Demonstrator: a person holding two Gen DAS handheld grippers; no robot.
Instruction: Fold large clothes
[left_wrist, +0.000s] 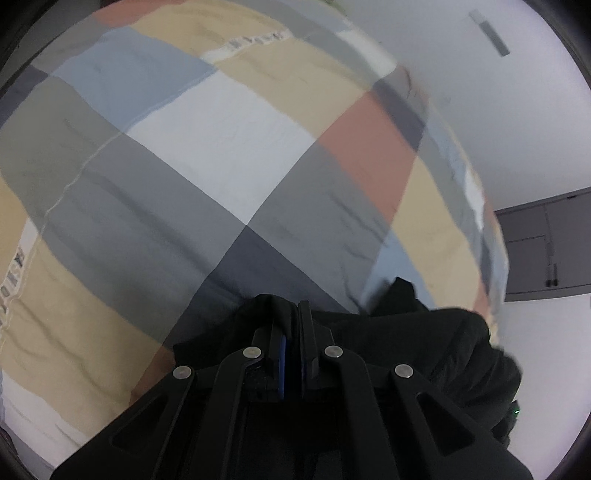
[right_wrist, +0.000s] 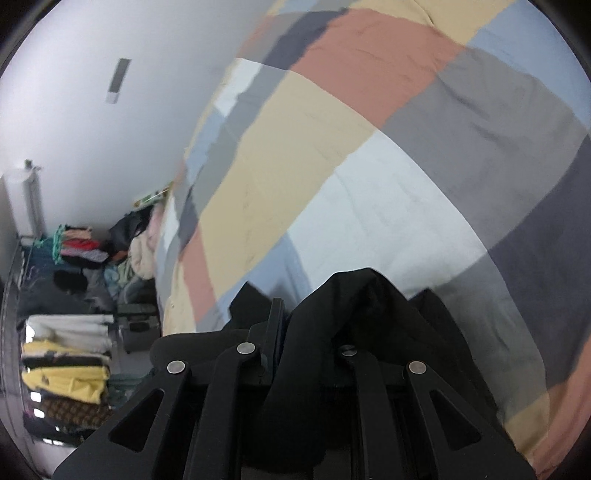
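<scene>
The black garment (left_wrist: 443, 343) is soft matt cloth, dull in its folds. The checked bedspread (left_wrist: 229, 147) is matt woven cloth, lightly creased. Each claw, left (left_wrist: 291, 325) and right (right_wrist: 284, 321), is matt black plastic with 4 shiny metal rivets; the left's pads (left_wrist: 282, 354) are smooth blue.

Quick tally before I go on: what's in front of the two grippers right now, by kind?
Black garment, pinched by both grippers: 1
Patchwork bedspread under it: 1
Grippers, both shut on the black garment: 2, left gripper, right gripper
Stack of folded clothes beside the bed: 1
Loose heap of clothes on the floor: 1
Total: 6
</scene>
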